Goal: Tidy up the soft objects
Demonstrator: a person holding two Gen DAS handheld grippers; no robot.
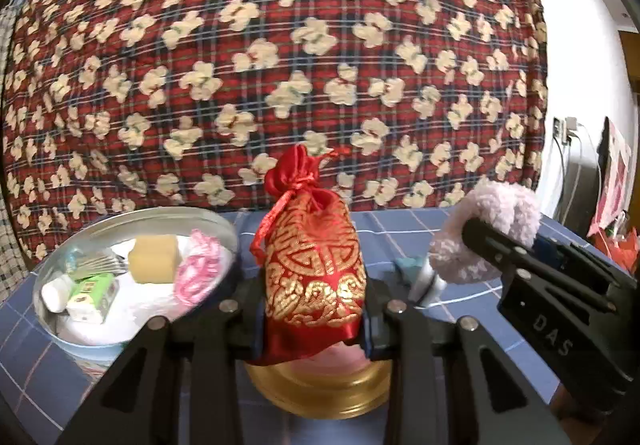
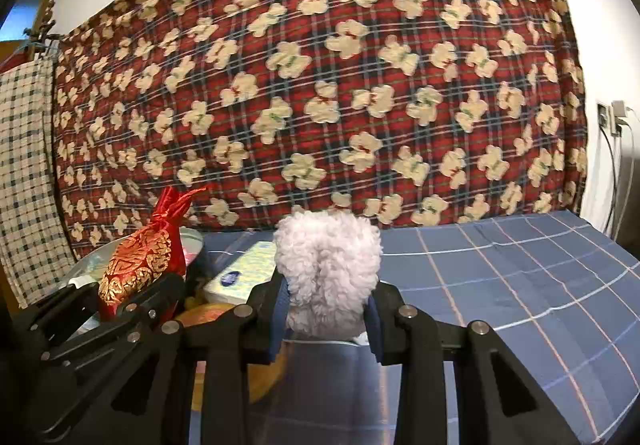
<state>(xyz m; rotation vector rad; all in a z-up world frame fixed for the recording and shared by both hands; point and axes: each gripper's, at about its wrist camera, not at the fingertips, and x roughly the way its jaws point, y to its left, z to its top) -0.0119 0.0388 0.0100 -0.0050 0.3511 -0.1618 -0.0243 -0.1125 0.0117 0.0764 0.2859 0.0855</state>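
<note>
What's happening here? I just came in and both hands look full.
A person is sorting soft things with two handheld claws. The left claw is shut on a red and gold drawstring pouch, held above a gold tin. The right claw grips a fluffy pale pink plush. A round metal tray of small items sits alongside.
</note>
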